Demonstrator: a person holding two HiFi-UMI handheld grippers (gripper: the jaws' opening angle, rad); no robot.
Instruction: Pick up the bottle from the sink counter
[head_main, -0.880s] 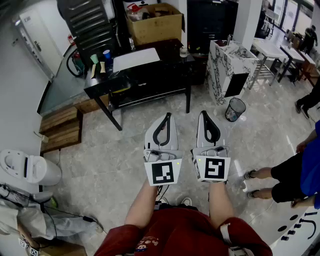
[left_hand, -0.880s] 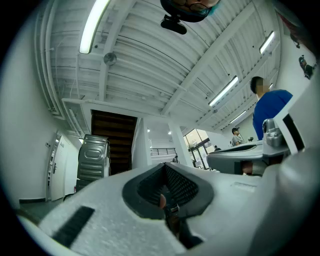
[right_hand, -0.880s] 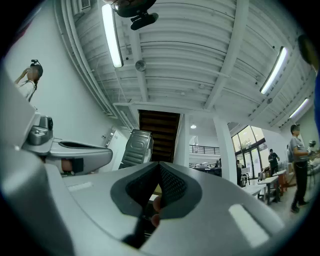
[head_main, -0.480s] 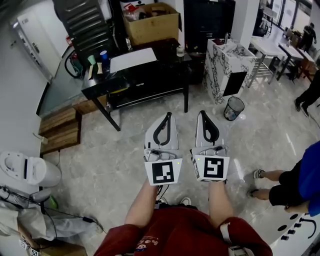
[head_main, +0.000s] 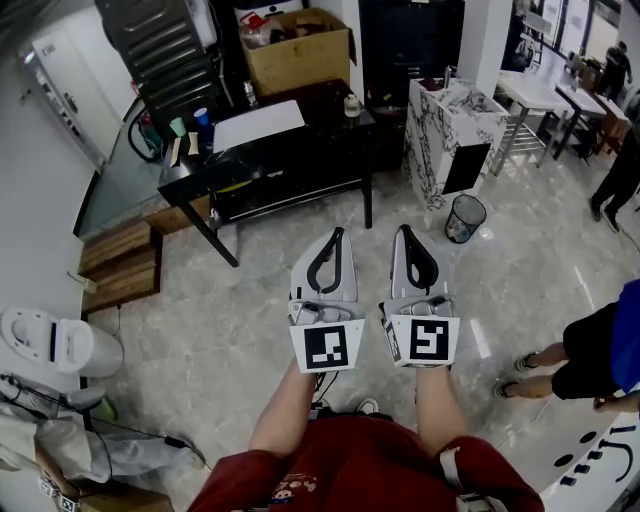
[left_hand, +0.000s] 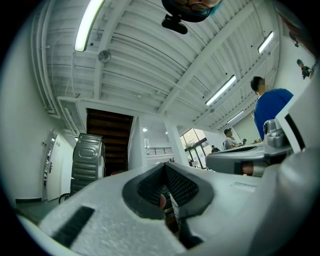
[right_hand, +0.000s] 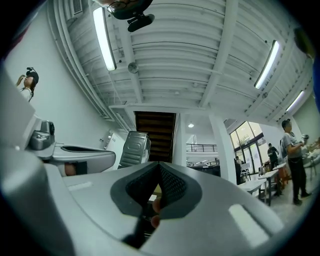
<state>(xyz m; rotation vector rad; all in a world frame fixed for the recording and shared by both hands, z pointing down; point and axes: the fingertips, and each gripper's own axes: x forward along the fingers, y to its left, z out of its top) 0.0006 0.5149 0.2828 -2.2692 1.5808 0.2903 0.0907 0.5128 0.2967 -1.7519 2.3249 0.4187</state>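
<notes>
The marble-patterned sink counter (head_main: 468, 112) stands at the upper right of the head view, well ahead of both grippers. A thin upright thing at its back edge (head_main: 447, 76) is too small to tell as a bottle. A small bottle (head_main: 352, 104) stands on the black table (head_main: 300, 140). My left gripper (head_main: 337, 233) and right gripper (head_main: 402, 229) are held side by side above the floor, both shut and empty. In the left gripper view the left gripper (left_hand: 167, 168) points up toward the ceiling. The right gripper (right_hand: 159, 168) does the same in its view.
A cardboard box (head_main: 296, 46) stands behind the table. A wire waste bin (head_main: 465, 217) sits on the floor by the counter. Wooden pallets (head_main: 120, 261) and a white appliance (head_main: 52, 341) lie at left. A person in blue (head_main: 603, 351) stands at right.
The person in blue has stepped away toward the right edge. The table and counter have slid slightly left in the view. Both grippers keep their place and stay shut.
</notes>
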